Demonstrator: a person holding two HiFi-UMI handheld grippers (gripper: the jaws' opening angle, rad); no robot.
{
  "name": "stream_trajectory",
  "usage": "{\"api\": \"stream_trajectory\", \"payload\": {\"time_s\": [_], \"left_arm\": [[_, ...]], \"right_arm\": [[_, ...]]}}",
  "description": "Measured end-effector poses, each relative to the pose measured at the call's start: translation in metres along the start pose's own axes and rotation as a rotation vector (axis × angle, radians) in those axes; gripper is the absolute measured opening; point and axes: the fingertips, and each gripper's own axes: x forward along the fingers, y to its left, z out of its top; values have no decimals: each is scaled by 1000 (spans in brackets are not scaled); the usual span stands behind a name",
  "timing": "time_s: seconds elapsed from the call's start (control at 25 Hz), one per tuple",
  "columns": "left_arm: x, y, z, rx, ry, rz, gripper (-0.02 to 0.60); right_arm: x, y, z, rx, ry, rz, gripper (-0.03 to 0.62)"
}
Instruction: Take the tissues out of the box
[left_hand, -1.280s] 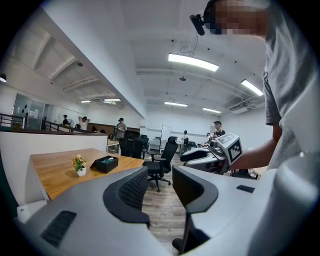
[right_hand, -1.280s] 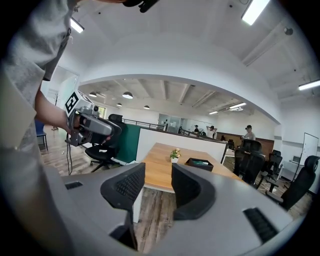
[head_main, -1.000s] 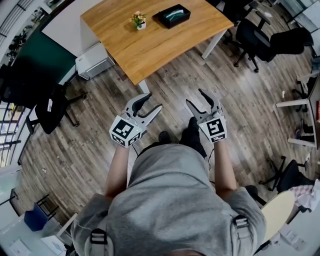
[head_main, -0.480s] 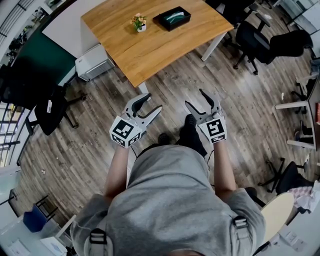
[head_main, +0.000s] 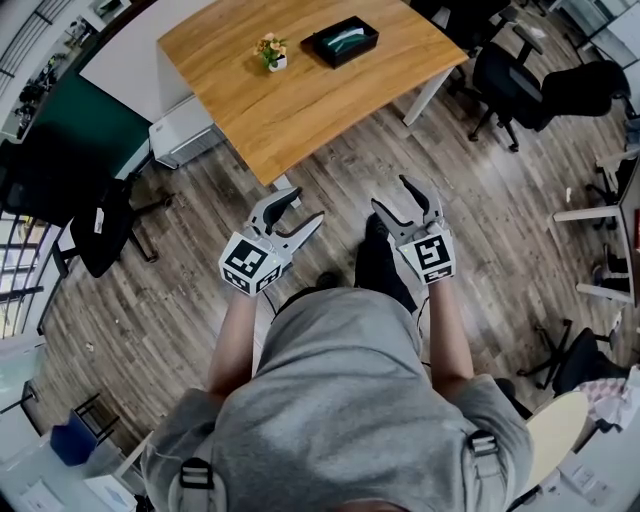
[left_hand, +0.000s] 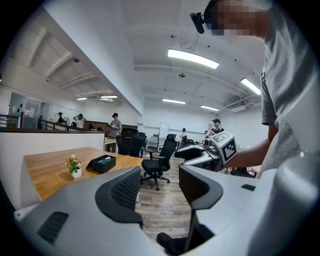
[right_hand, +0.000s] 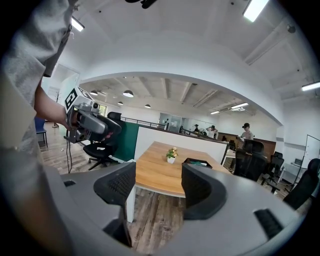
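The black tissue box (head_main: 342, 41) lies on the far part of a wooden table (head_main: 300, 95), with pale tissue showing in its top opening. It also shows in the left gripper view as the tissue box (left_hand: 101, 163) and in the right gripper view as the tissue box (right_hand: 197, 162). My left gripper (head_main: 308, 203) and right gripper (head_main: 390, 192) are held at waist height over the floor, well short of the table. Both are open, with nothing between the jaws. Each gripper sees the other: the right gripper (left_hand: 186, 152) and the left gripper (right_hand: 114, 131).
A small white pot of flowers (head_main: 268, 52) stands on the table left of the box. Black office chairs (head_main: 510, 75) stand at the right, another chair (head_main: 95, 225) at the left. A white cabinet (head_main: 185, 125) sits beside the table. People stand far off in the room.
The person's dark shoe has stepped forward between the grippers and the head view has shifted a little. Both grippers stay in front of the body, jaws slightly wider than a second ago.
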Motion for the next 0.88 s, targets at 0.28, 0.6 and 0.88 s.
{"api": "stream_trajectory", "payload": {"time_s": [0.28, 0.6, 0.88], "left_arm": [[43, 17, 9, -15, 3, 8, 245], [109, 46, 30, -42, 0, 43, 244], [158, 73, 46, -59, 17, 106, 244]], "right_arm": [[21, -35, -7, -17, 27, 55, 293], [51, -103, -6, -51, 38, 108, 290], [71, -156, -14, -32, 39, 161, 290]]}}
